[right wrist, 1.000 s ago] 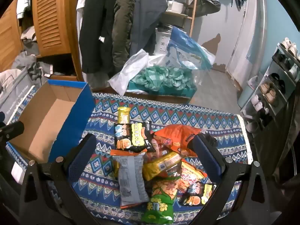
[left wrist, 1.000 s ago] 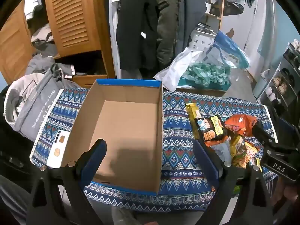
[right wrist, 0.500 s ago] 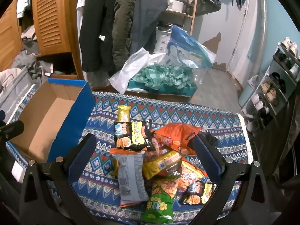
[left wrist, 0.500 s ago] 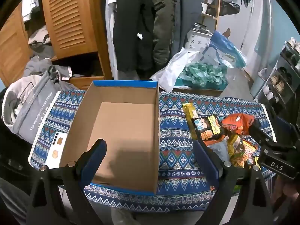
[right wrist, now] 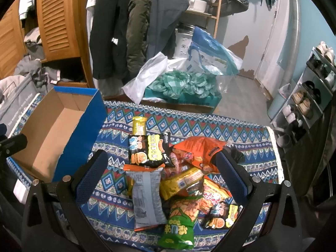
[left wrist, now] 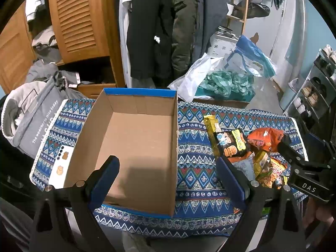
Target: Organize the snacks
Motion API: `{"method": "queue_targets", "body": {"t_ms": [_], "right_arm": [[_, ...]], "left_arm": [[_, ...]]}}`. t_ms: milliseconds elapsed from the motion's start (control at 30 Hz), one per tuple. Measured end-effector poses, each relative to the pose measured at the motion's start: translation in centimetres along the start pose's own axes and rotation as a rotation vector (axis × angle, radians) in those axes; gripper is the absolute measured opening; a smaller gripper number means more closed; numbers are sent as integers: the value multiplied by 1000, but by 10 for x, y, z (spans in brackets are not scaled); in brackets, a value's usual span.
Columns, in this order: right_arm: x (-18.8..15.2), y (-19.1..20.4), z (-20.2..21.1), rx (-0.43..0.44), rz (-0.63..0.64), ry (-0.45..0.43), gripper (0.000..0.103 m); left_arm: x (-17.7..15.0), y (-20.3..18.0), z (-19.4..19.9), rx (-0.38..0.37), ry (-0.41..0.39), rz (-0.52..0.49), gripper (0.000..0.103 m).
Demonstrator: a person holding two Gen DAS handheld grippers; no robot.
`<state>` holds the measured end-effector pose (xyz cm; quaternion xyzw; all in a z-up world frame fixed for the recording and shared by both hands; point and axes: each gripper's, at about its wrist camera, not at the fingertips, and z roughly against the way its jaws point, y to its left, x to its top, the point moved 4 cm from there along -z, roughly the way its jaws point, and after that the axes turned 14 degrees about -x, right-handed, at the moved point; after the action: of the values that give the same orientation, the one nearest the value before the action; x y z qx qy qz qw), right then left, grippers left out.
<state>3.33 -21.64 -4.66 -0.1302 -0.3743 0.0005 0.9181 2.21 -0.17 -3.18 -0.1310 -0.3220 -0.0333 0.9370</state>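
Both tongs wide open, empty (snack pile (right wrist: pixel 176 180) seemingly untouched beside box (left wrist: pixel 134 147)).

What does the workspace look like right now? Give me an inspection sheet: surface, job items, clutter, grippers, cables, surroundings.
Surface: table under a blue patterned cloth.
Job's things: open cardboard box with blue outer walls, nothing in it; pile of snack packets beside it on the cloth, including a black packet, an orange bag, a grey packet and a green bag.
Clutter: white card by the box; grey bag at the table edge.
Grippers: left gripper above the box, right gripper above the pile; both jaws open, holding nothing.
Cables: nothing seen.
Surroundings: hanging coats, louvred wooden wardrobe, shoe rack.
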Motion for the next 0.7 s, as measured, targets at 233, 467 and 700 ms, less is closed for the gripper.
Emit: {"method": "queue_targets", "body": {"t_ms": [233,467,700], "right_arm": [[2,-2,0,1,2,4,101],[0,-1,-1,2,1,6,101],[-1,-1,-1,2,1,7,101]], "left_arm": [[-2,0,-3,-3,9,5,95],[-3,0,-4,-7,13,9,95],[-3,0,-4,-9,19,6,95]]}}
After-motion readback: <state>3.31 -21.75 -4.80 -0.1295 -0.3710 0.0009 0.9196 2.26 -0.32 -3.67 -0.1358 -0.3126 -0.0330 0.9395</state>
